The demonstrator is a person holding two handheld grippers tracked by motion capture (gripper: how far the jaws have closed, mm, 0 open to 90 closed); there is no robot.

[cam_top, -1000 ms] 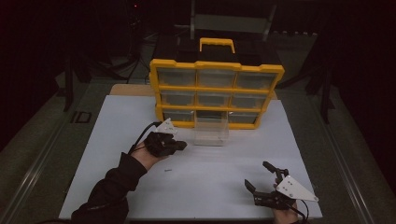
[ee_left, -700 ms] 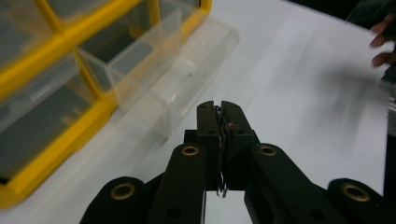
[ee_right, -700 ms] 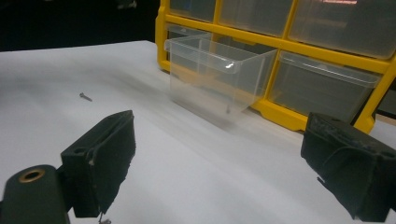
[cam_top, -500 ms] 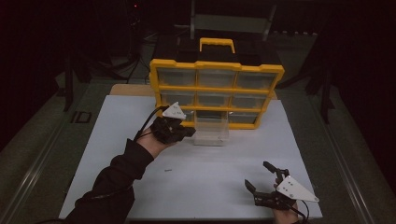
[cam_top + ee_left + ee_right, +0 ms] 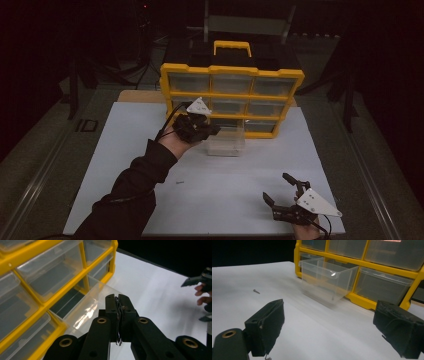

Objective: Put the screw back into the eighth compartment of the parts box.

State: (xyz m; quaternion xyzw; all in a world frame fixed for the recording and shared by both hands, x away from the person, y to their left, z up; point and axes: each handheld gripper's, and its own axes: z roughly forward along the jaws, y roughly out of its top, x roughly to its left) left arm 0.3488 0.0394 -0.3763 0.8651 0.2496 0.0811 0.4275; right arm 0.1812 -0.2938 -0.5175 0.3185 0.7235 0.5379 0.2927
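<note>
Forward over the clear drawer [image 5: 227, 142] went the left gripper [image 5: 202, 131] (jaws pressed together); right gripper [image 5: 286, 200] spread.

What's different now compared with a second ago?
The left gripper, jaws shut, has moved forward from the open white mat up to the clear drawer pulled out of the yellow organizer. The drawer, the small screw on the mat and the open right gripper stayed put.
</note>
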